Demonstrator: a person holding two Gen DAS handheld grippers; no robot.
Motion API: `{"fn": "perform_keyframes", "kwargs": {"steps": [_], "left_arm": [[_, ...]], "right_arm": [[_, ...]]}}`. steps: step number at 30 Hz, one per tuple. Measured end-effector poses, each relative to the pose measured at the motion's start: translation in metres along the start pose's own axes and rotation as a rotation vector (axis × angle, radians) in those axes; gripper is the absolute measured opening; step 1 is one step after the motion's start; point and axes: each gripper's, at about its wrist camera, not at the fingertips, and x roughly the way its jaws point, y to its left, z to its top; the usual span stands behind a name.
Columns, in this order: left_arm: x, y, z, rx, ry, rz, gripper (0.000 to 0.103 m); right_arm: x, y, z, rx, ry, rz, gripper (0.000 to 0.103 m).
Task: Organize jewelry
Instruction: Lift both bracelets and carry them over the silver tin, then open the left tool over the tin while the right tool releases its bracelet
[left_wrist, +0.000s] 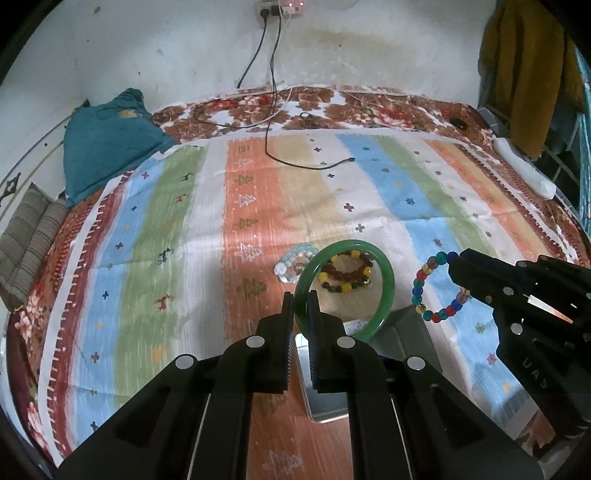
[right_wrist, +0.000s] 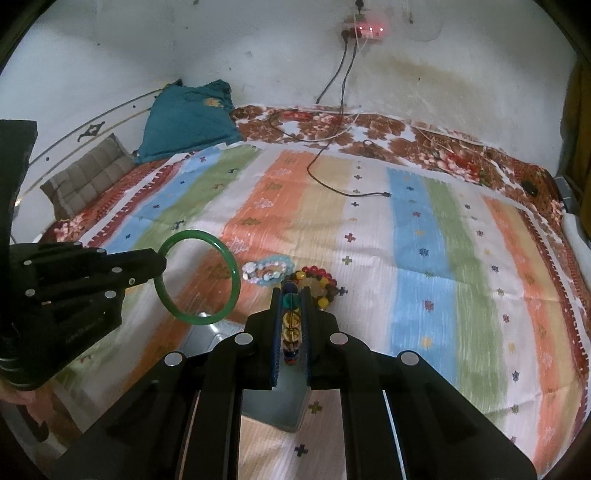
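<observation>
We hold two things up over the bed (left_wrist: 369, 192), which has a striped blanket (left_wrist: 258, 184) on it. Our left gripper (left_wrist: 301, 299) is squeezed tight on the rim of a green bangle (left_wrist: 388, 280). Our right gripper (right_wrist: 291, 295) is squeezed tight on a bracelet of many-colored beads (left_wrist: 421, 291). Both are lifted above a shiny gray tray (right_wrist: 273, 406) that lies on the blanket right under the grippers. The tray is our marker for where things are.

Past the tray, away from us, two more bracelets lie on the blanket. One has dark red and yellow beads (left_wrist: 347, 273). One has pale blue and white beads (right_wrist: 267, 271). They touch each other. A black cable (left_wrist: 295, 162) lies much farther past the tray, near the wall.

What could go wrong? The green bangle is hard and smooth, and the left gripper pinches only a thin bit of its rim. We think it could twist or slip out. If it falls on the tray it may bounce or roll off onto the blanket. The bead bracelet is floppy. It hangs from only a few beads, so it could slide out and land half on the tray's edge. The two grippers are near each other over one small tray, so they could bump if both go down together.

Now we count. Grippers: two. Bangles: one. Bead bracelets: three, one held and two lying down. Trays: one. Black cables on the blanket: one that we can see well.
</observation>
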Motion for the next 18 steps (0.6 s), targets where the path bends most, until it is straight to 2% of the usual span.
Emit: {"fn": "perform_keyframes", "kwargs": {"steps": [15, 18], "left_arm": [[-0.011, -0.011, -0.018, 0.025, -0.005, -0.012, 0.007], [-0.01, -0.011, -0.018, 0.009, 0.009, -0.04, 0.007]], "right_arm": [[-0.011, 0.006, -0.015, -0.016, 0.003, 0.03, 0.01], [-0.009, 0.006, -0.015, -0.01, 0.01, 0.041, 0.01]]}}
